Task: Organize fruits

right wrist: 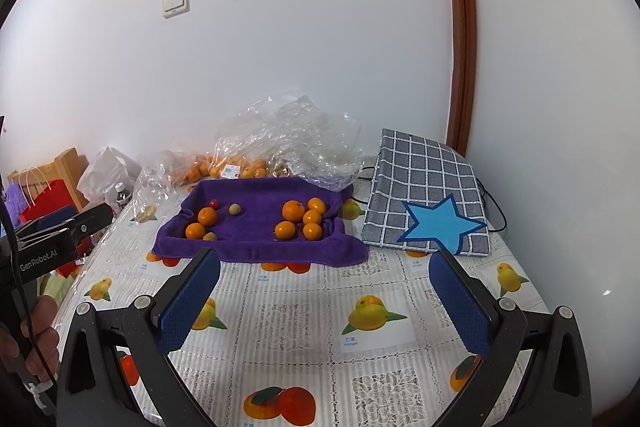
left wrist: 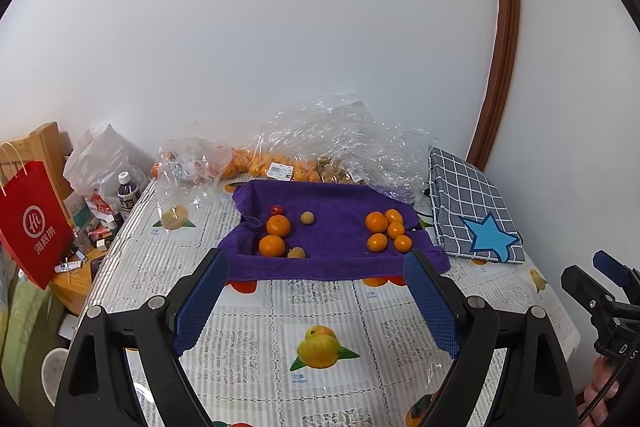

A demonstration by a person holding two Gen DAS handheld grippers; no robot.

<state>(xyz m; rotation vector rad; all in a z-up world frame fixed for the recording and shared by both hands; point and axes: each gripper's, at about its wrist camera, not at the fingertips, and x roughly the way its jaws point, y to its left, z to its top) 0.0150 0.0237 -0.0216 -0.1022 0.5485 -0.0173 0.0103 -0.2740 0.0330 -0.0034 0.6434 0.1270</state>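
A purple towel (left wrist: 332, 263) (right wrist: 260, 251) lies on the table with fruit on it. On its right side sits a cluster of several oranges (left wrist: 387, 231) (right wrist: 299, 221). On its left side are two oranges (left wrist: 278, 226) (right wrist: 207, 216), a small red fruit (left wrist: 276, 209) (right wrist: 214, 203) and two small tan fruits (left wrist: 307, 217) (right wrist: 235, 209). My left gripper (left wrist: 318, 261) is open and empty, just in front of the towel's near edge. My right gripper (right wrist: 324, 261) is open and empty, in front of the towel's right part.
Clear plastic bags (left wrist: 328, 139) (right wrist: 288, 143) with more oranges lie behind the towel. A checked cloth with a blue star (left wrist: 472, 211) (right wrist: 428, 195) lies to the right. A red paper bag (left wrist: 32, 223), a bottle (left wrist: 128, 191) and clutter stand left of the table.
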